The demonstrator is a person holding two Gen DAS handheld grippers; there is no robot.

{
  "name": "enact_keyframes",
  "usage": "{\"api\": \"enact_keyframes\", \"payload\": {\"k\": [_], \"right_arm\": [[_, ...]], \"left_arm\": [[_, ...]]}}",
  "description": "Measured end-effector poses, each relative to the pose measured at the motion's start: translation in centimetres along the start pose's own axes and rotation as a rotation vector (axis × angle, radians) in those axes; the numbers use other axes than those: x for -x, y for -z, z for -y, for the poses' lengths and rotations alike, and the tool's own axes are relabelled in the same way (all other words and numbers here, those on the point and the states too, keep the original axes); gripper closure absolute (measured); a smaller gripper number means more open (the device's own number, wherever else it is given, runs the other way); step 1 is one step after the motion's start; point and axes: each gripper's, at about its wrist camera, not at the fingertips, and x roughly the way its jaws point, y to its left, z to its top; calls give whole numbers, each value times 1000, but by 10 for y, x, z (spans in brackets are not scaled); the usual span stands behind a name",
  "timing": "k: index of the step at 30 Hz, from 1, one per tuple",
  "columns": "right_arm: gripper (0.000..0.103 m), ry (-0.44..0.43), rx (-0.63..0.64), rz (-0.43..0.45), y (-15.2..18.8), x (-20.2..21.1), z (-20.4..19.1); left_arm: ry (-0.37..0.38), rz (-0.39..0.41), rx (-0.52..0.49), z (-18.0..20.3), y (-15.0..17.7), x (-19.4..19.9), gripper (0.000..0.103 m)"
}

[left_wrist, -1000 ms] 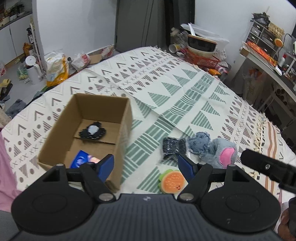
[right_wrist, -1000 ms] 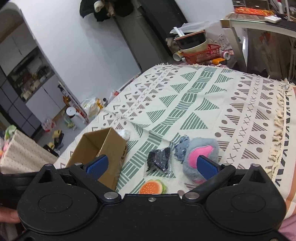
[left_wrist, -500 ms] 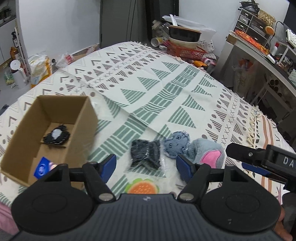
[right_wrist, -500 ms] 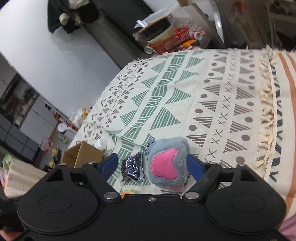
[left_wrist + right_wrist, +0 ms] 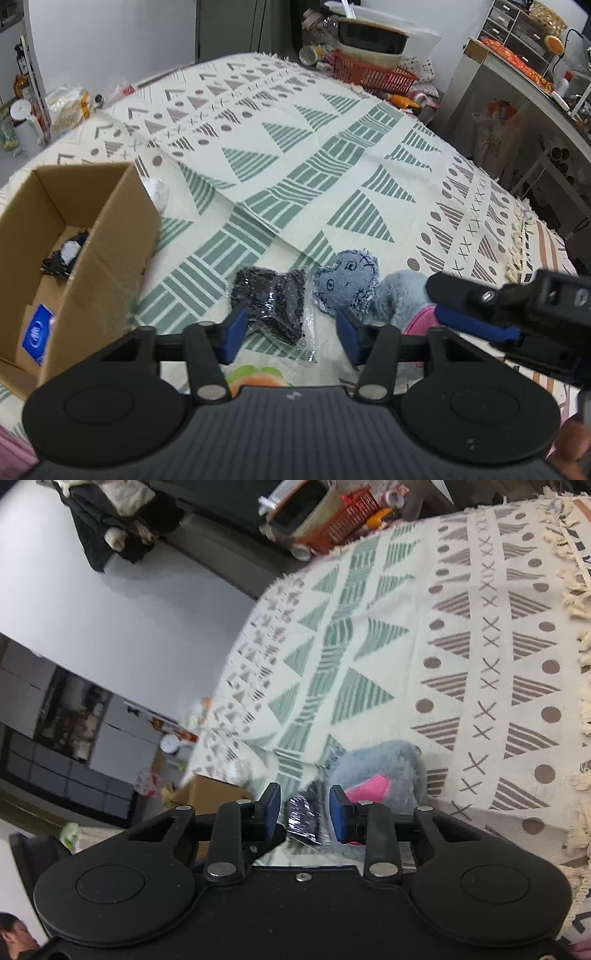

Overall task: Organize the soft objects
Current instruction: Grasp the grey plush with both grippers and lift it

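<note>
Two things are already lying in the cardboard box [image 5: 92, 236]; the grey plush [image 5: 399, 295], denim heart [image 5: 347, 280], black packet [image 5: 269, 295] and burger toy [image 5: 255, 376] are waiting on the blanket [image 5: 332, 166]. The left gripper [image 5: 288, 328] is gaping empty; the right gripper [image 5: 304, 808] is hovering beside the plush, half-open, holding nothing.

- Woven cloth blanket [image 5: 332, 155], matt.
- Plain cardboard box [image 5: 110, 236] left of the left gripper [image 5: 288, 328].
- Fluffy grey plush [image 5: 400, 295]; glossy plastic-wrapped pouch [image 5: 271, 299].

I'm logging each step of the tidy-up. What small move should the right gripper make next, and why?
Probably ease the right gripper down and a little right onto the grey plush heart: its jaws are open and empty, the plush lies just ahead, slightly off-centre, and the cardboard box still has room.
</note>
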Motion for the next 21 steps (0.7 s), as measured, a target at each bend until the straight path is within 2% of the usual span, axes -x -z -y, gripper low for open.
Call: {"api": "enact_keyframes", "payload": {"k": [7, 10, 12, 17, 20, 21], "right_arm": [[71, 131, 20, 6, -1, -5, 9], [67, 189, 9, 10, -1, -5, 16], [61, 206, -11, 11, -3, -4, 21], [58, 233, -65, 20, -4, -3, 35], [59, 257, -90, 29, -4, -5, 42], [64, 266, -102, 36, -4, -4, 45]], "left_arm": [[26, -20, 1, 10, -1, -11, 58], [44, -27, 0, 18, -2, -14, 58], [58, -34, 0, 24, -2, -16, 58], [88, -45, 6, 37, -1, -20, 58], [107, -54, 16, 42, -1, -21, 58], [115, -58, 23, 44, -2, -22, 58]]}}
